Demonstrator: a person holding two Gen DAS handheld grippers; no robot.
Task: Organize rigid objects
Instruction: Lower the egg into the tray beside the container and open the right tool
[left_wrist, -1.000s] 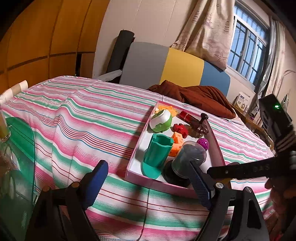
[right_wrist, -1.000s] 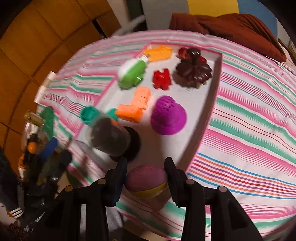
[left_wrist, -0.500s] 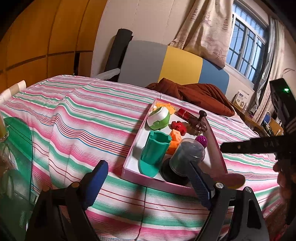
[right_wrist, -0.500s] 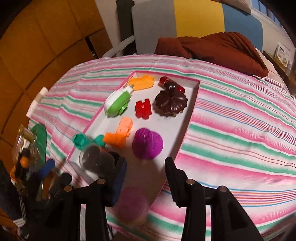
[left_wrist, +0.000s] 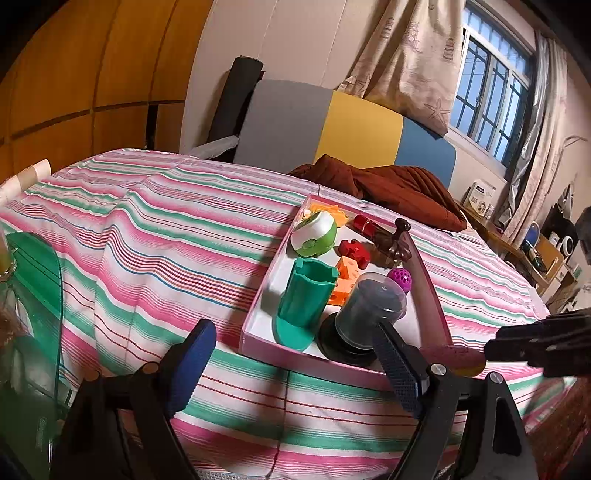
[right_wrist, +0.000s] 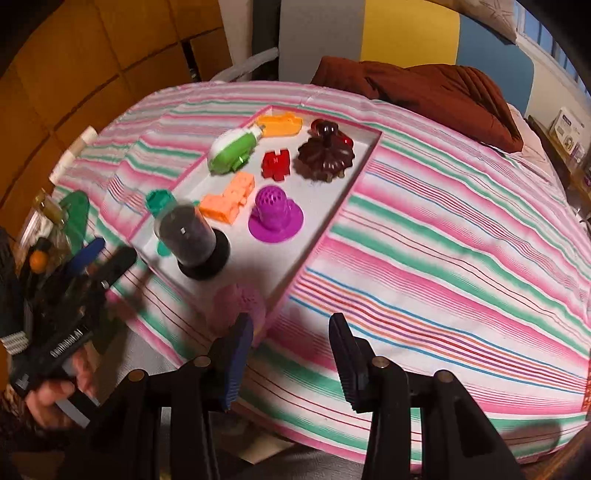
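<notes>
- Left wrist view: left gripper (left_wrist: 295, 354) hangs wide open and empty, short of the pink tray (left_wrist: 258, 325). The pink-and-yellow ball (left_wrist: 456, 360) rests at the tray's near right corner, just beside the right gripper.
- Right wrist view: right gripper (right_wrist: 291, 343) has jaws parted, nothing between them; ball (right_wrist: 240, 301) lies just up-left of its left finger, blurred, apparently on the tray's near corner. Right hand is nearer.

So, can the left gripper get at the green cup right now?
Probably yes: the left gripper is open and aimed at the green cup by the tray's near rim; only the dark domed container crowds one side.
</notes>
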